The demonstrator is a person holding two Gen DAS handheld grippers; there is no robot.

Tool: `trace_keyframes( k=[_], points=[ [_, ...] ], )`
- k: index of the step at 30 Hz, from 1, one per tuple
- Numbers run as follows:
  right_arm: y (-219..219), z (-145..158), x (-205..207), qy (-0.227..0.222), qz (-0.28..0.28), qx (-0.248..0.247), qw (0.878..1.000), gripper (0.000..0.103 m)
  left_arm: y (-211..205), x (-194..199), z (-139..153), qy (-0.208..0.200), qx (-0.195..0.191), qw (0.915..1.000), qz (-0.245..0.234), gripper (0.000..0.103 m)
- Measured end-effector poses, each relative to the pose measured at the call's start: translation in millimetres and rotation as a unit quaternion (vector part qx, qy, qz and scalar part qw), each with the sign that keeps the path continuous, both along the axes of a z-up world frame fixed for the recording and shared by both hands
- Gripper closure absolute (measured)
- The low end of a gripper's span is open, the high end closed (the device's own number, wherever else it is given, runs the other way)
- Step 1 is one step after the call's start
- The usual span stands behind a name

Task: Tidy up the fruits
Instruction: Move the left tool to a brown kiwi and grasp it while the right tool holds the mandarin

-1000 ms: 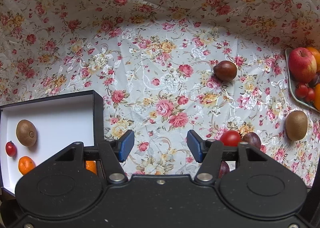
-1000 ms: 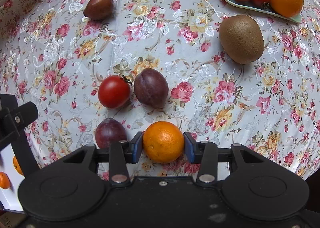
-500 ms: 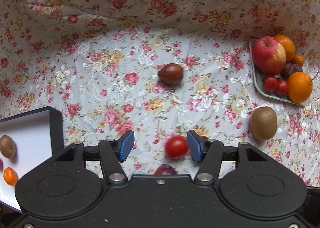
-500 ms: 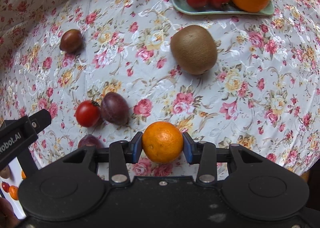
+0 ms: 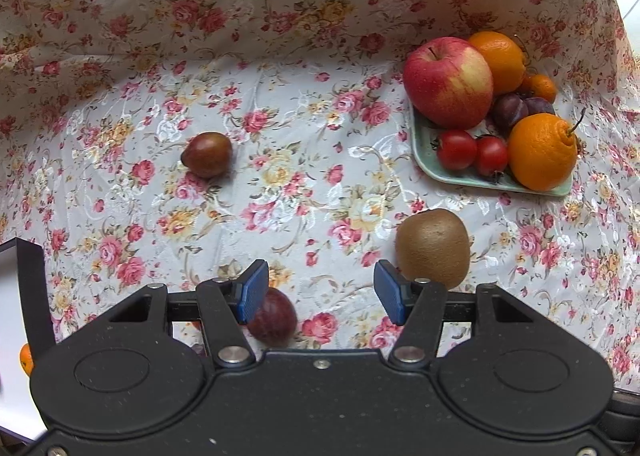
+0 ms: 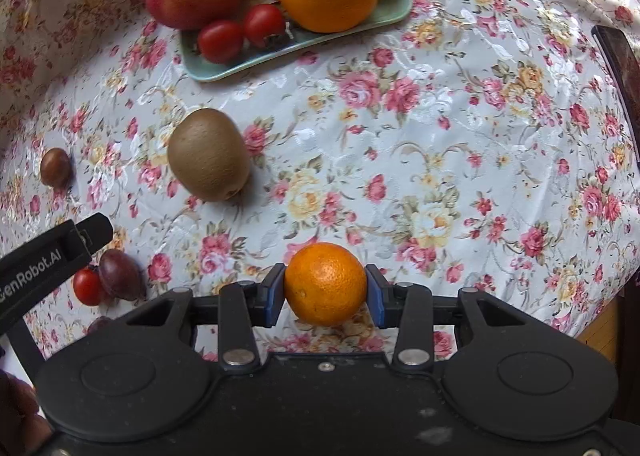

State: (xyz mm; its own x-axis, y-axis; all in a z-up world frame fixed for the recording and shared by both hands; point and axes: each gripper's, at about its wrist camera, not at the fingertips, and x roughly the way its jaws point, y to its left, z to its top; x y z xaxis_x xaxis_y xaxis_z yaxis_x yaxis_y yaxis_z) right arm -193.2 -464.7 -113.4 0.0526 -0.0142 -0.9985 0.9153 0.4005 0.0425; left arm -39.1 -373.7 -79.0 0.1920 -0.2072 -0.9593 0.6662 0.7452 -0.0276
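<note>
The right gripper (image 6: 325,292) is clamped on a small orange (image 6: 325,284), held above the floral tablecloth (image 6: 460,143) near a kiwi (image 6: 208,155). The left gripper (image 5: 320,293) is spread wide and holds nothing, with a plum (image 5: 274,323) just beside its left pad. A green plate (image 5: 472,175) carries further fruit.

One red-yellow apple (image 5: 448,81), two brown fuzzy kiwis... no: one brown fuzzy kiwi (image 5: 433,248), four round orange citrus fruits (image 5: 542,151), three small red tomatoes (image 5: 456,149).
</note>
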Motion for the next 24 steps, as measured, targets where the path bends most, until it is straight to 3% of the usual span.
trace_keyframes(
  k=[13, 18, 24],
  points=[
    [-30, 8, -47, -0.02, -0.037, -0.047, 0.998, 0.061, -41, -28, -10, -0.009, -0.036, 0.9989, -0.028, 0.039],
    [-32, 17, -54, -0.031, -0.037, -0.066, 0.997, 0.061, -53, -35, -21, -0.006, -0.026, 0.9991, -0.034, 0.038],
    [-36, 12, -62, -0.037, -0.044, -0.052, 0.997, 0.061, -61, -41, -33, -0.01, -0.015, 0.9994, -0.031, 0.038]
  ],
)
